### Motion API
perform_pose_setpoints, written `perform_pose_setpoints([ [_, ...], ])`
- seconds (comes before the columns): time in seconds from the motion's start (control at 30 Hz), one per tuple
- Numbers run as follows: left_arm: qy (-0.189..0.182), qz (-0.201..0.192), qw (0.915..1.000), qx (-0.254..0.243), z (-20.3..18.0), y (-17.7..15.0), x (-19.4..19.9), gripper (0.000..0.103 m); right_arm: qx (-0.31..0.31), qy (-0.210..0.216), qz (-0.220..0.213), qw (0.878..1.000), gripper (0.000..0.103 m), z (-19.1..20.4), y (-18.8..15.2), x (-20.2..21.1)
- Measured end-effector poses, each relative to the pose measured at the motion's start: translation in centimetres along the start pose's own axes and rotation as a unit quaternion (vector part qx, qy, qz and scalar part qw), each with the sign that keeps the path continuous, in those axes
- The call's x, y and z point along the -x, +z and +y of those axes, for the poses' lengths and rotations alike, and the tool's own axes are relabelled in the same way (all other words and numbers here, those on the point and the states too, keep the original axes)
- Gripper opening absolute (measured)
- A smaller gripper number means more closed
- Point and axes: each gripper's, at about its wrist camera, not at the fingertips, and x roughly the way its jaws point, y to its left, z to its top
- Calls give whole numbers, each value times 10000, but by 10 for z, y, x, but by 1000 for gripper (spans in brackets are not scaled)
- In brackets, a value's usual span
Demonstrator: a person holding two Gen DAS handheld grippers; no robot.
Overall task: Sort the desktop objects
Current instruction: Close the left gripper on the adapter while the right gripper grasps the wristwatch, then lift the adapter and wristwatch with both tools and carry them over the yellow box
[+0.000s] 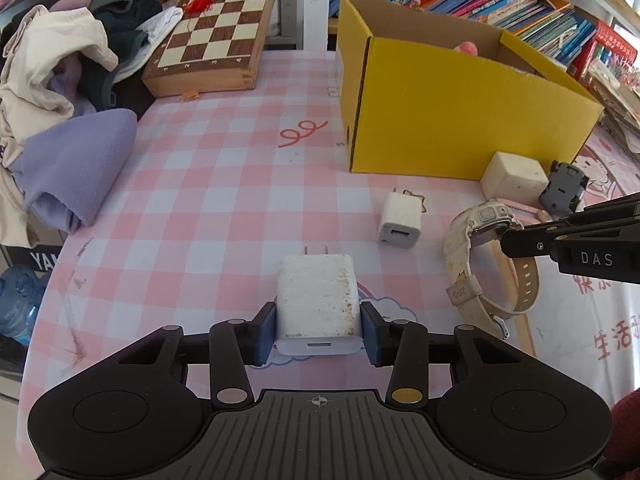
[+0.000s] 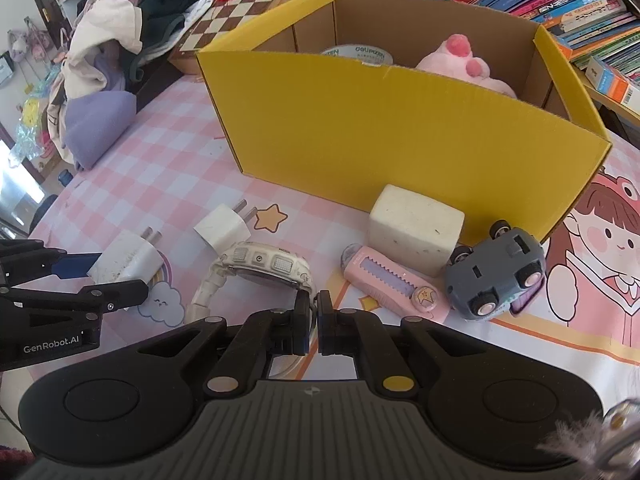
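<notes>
A large scuffed white charger lies on the pink checked tablecloth, prongs pointing away. My left gripper is shut on it, one blue pad on each side. The right wrist view shows that charger at the left, inside the left gripper. A white digital watch lies on its side. My right gripper is shut on its strap, jaws almost together. From the left wrist, the right gripper reaches in from the right onto the watch.
An open yellow box holds a tape roll and a pink plush. Before it lie a small white charger, a white block, a pink utility knife and a grey toy car. Clothes and a chessboard sit far left.
</notes>
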Motion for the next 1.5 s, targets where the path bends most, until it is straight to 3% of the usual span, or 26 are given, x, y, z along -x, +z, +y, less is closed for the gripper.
perform_pose_setpoints([
  [0.93,-467,-438,9970,-430,-20,-16,36,42,-233,-360,-225,9988,4,9,-34,44],
  [1.5,-896,-599,9890,-1010,-46,-30,57,42,-840,-695,-454,9930,4,1,-74,84],
])
